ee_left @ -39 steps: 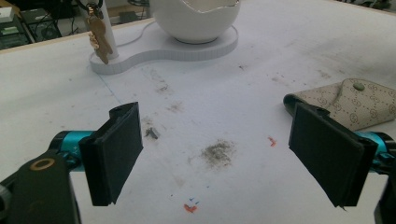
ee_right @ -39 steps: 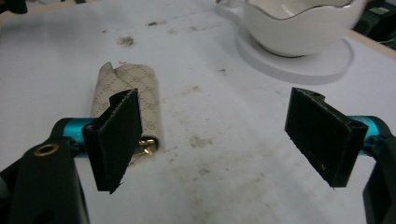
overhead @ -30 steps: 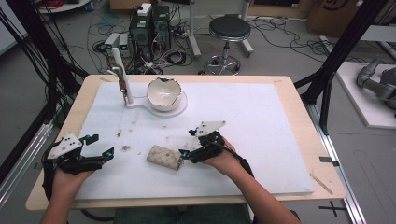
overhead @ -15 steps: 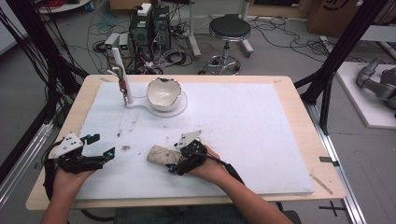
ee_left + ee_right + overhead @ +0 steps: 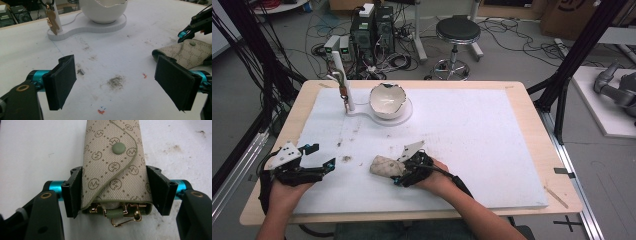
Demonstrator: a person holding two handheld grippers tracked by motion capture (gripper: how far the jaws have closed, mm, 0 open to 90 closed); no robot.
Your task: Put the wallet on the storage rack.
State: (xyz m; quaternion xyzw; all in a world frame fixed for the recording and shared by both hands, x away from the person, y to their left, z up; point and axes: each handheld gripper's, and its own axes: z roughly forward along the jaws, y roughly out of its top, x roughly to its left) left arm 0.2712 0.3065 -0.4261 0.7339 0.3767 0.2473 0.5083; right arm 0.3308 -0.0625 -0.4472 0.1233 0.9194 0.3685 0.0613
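Observation:
A beige patterned key pouch (image 5: pixel 383 166) lies on the white mat near the table's front, its snap flap up and gold key hooks at its open end (image 5: pixel 112 170). My right gripper (image 5: pixel 399 175) reaches it from the right. Its jaws have just been closing with the pouch between them, and both pads now press on the pouch's sides (image 5: pixel 113 195). My left gripper (image 5: pixel 323 156) rests at the front left, open with nothing between its pads (image 5: pixel 117 82). The pouch (image 5: pixel 195 53) lies to its right.
A white egg-shaped bowl (image 5: pixel 388 100) on a flat white base stands at the back, with a post beside it holding a gold key (image 5: pixel 344 92). Dark smudges (image 5: pixel 115 82) mark the mat. A stool (image 5: pixel 457 32) and cables are beyond the table.
My right gripper has moved left and down onto the pouch, and its jaws have narrowed around it. The left gripper has stayed put.

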